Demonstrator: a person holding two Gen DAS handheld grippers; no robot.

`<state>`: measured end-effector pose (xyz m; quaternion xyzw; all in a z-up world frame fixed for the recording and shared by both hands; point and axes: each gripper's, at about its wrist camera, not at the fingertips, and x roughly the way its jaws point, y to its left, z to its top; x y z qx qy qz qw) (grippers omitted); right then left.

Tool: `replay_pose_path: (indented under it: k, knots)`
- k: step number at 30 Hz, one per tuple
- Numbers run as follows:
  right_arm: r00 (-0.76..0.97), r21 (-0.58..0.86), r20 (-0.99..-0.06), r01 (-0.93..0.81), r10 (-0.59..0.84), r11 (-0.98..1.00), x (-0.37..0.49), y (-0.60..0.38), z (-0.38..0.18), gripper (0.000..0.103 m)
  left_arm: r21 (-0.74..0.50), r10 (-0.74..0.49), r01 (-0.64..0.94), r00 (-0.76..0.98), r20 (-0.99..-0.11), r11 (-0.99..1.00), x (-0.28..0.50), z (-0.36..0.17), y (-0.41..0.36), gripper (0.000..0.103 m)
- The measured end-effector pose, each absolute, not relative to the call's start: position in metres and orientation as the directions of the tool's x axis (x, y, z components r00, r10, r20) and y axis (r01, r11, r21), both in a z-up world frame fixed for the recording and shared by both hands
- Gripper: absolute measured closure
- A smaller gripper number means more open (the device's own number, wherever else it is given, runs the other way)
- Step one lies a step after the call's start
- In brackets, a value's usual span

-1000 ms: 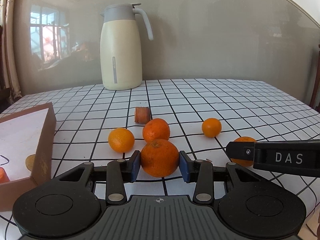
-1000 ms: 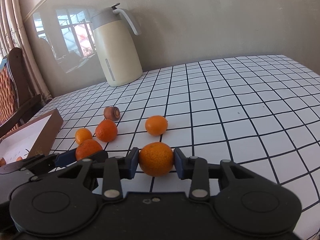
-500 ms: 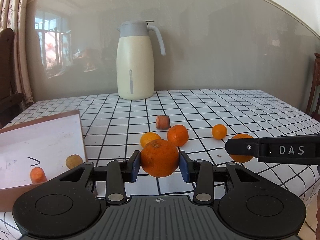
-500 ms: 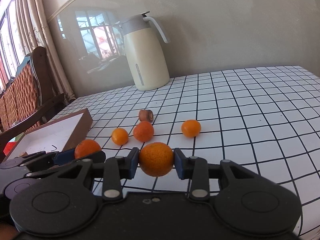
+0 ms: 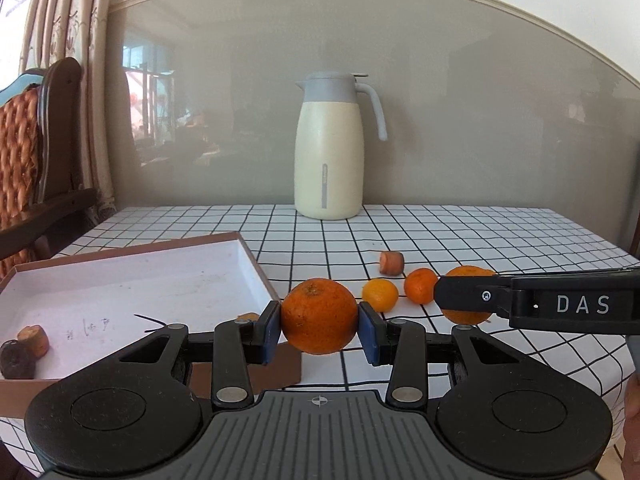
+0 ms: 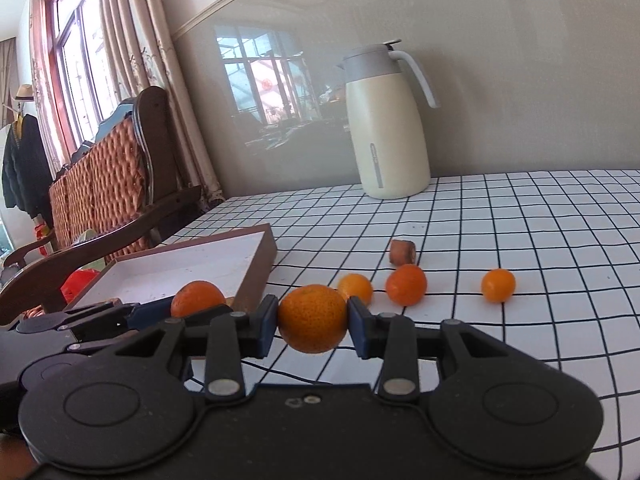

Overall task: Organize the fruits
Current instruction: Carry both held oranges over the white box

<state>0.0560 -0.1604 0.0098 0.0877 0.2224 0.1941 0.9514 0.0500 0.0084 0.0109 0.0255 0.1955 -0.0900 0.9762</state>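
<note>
Orange fills the middle of both wrist views. The left claw [image 5: 319, 327] has its blue pads pressed on either side of a large orange [image 5: 319, 315], stem end up, held clear of the counter [image 5: 460, 236] at the near right corner of the box [image 5: 256, 264]. The right claw [image 6: 312, 326] is likewise closed on a second orange [image 6: 312, 317], pads tight on its flanks, and carries it above the checked cloth. Both claws point forward and slightly downward, level across their fingers and side by side — in the left view the right one reaches in from the right edge with its fruit just beyond the black finger, and in the right view the left claw shows low on the left with its orange over the box edge.

Beyond the held fruit, the open brown box with a white floor lies to the left; two short carrot-like stubs [image 5: 34, 340] sit in its near left corner. On the cloth further out lie a small yellow-orange mandarin [image 6: 355, 288], a redder one [image 6: 406, 284] just beside it, and a third mandarin [image 6: 498, 285] well apart to the right. A cut carrot piece [image 6: 403, 252] lies behind them. Farthest back, a cream jug [image 5: 330, 148] with a grey lid stands near the wall — a wooden chair [image 6: 120, 184] is off the counter's left side.
</note>
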Motion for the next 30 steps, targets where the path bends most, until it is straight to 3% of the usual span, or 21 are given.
replay_pose_path:
  k: [30]
  knots:
    - [0.806,0.169,-0.251,-0.509,0.537,0.844,0.057,-0.054,0.019,0.074,-0.061,0.063,-0.087,0.946,-0.318,0.994,0.034,0.016,0.118,0.062]
